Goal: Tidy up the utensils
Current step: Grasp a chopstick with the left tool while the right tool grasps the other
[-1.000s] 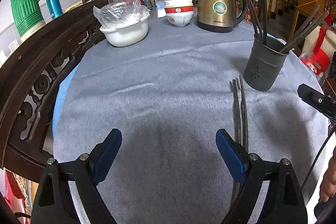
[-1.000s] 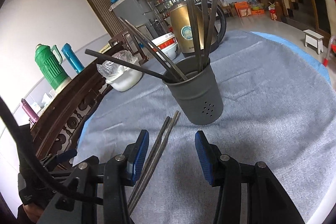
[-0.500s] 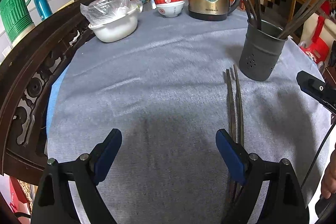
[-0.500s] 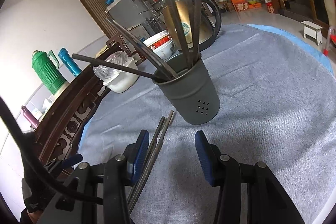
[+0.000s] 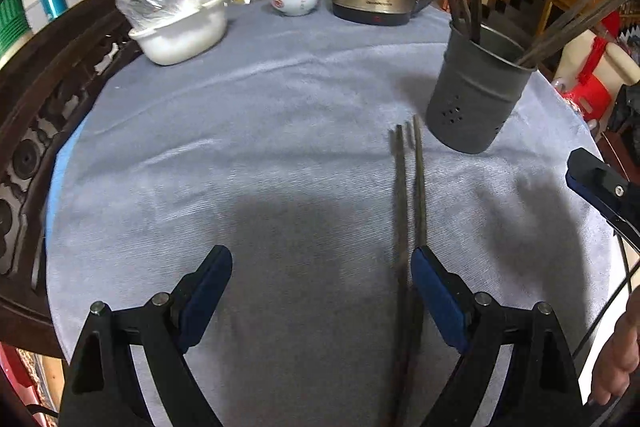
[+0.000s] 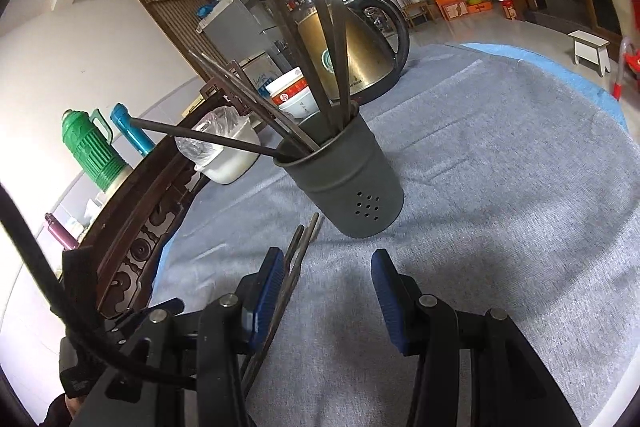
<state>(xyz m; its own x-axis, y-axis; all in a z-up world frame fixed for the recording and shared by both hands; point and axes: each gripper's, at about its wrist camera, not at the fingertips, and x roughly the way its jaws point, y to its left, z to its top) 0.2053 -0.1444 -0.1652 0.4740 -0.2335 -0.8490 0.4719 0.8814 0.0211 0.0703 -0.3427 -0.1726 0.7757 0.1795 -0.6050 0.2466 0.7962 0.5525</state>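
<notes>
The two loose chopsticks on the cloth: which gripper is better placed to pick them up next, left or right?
Probably left. The chopsticks run just inside the open left gripper's right finger. The right gripper, also open, has them beside its left finger.

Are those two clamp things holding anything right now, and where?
Nothing is held. Both the left tool and right tool are open; the pair of dark metal chopsticks lies flat on the grey tablecloth.
</notes>
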